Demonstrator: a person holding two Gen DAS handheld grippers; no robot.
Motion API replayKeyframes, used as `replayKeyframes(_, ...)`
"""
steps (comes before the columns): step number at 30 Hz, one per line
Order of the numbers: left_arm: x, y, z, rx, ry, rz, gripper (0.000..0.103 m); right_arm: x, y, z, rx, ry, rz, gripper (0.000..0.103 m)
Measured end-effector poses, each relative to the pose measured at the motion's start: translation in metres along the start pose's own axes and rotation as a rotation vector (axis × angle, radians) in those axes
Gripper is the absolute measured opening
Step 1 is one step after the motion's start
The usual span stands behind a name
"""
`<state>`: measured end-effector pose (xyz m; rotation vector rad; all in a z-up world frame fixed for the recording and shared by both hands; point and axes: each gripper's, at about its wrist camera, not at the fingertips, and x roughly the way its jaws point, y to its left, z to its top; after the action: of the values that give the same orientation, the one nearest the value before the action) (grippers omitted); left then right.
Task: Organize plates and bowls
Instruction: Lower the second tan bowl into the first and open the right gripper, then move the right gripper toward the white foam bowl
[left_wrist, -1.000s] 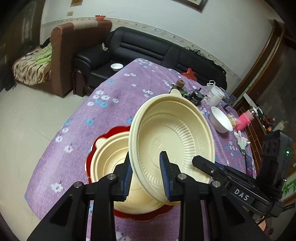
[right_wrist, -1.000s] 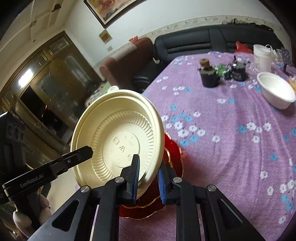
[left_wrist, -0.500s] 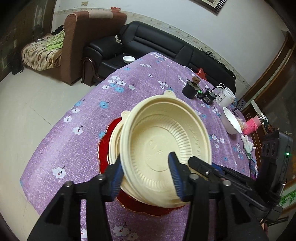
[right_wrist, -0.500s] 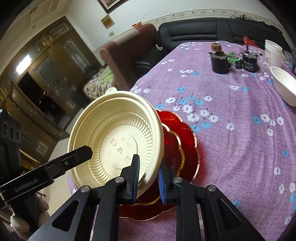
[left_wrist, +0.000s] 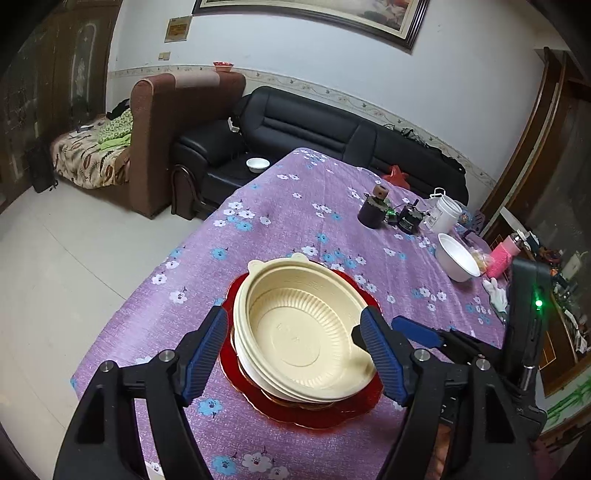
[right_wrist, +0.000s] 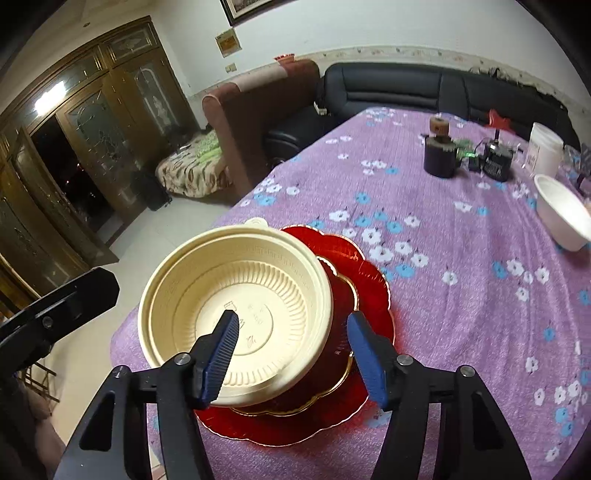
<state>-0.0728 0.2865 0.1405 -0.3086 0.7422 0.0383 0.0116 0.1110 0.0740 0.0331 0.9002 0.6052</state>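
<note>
A cream plastic bowl sits nested in another cream bowl, stacked on red scalloped plates on the purple flowered tablecloth. It also shows in the right wrist view, with the red plates under it. My left gripper is open, its fingers wide on either side of the bowl stack. My right gripper is open, with its jaws either side of the bowl's near rim. A white bowl stands apart at the right, also seen in the right wrist view.
A dark cup, a small black device and a white tub stand at the table's far end. A pink bottle lies at the right edge. Sofas stand behind the table. The table's near-left edge drops to floor.
The cream bowl, held tilted up by both grippers, has been set down into the other cream bowl on the red plates. Both grippers have opened and let go.
</note>
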Motion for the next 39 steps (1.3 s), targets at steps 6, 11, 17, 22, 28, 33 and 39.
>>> replayKeyframes(6, 0.011, 0.002, -0.007, -0.009, 0.015, 0.012, 0.077, -0.017, -0.006, -0.003, 0.012, -0.059, -0.007, 0.069)
replayKeyframes(11, 0.036, 0.014, -0.014, -0.054, 0.063, 0.029, 0.077, -0.028, -0.021, -0.007, 0.039, -0.081, -0.022, 0.070)
replayKeyframes(17, 0.058, 0.020, -0.024, -0.076, 0.125, 0.025, 0.077, -0.035, -0.036, -0.012, 0.069, -0.086, -0.036, 0.070)
replayKeyframes(22, 0.069, 0.026, -0.029, -0.108, 0.162, 0.002, 0.077, -0.036, -0.043, -0.015, 0.092, -0.082, -0.034, 0.070)
replayKeyframes(28, 0.029, 0.024, -0.017, -0.080, 0.068, -0.040, 0.077, -0.035, -0.045, -0.016, 0.090, -0.078, -0.035, 0.070)
replayKeyframes(33, 0.030, 0.045, -0.001, -0.125, 0.011, 0.107, 0.077, -0.034, -0.045, -0.018, 0.104, -0.077, -0.026, 0.070)
replayKeyframes(39, 0.052, 0.062, -0.003, -0.133, 0.050, 0.193, 0.077, -0.034, -0.046, -0.020, 0.096, -0.075, -0.038, 0.070)
